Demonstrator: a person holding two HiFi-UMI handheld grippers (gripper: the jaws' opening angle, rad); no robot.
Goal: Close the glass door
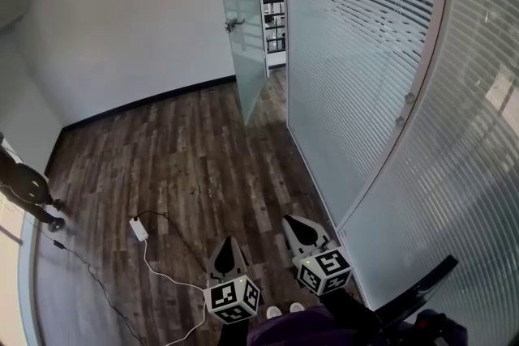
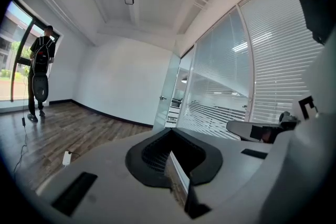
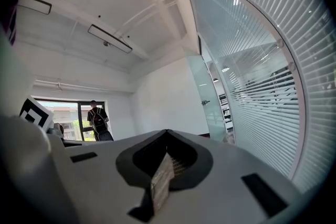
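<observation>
Grey plastic jaws on the left gripper [image 1: 229, 245] are clenched on nothing, and the right gripper [image 1: 300, 228] is likewise closed and empty. Both point forward over the wood floor [image 1: 170, 158] toward the glass door [image 1: 243, 20], well apart at the far end. The step in hand appears to be the approach. The door stands upright, long axis vertical, swung into the room. The next move calls for walking up and pushing near its handle [image 1: 233, 24].

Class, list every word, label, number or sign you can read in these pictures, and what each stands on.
None can be read.
The left marker cube and right marker cube: black-and-white square patterns, no letters or digits.
The white power adapter: any print too small to read.
The glass door and striped glass wall: no lettering.
</observation>
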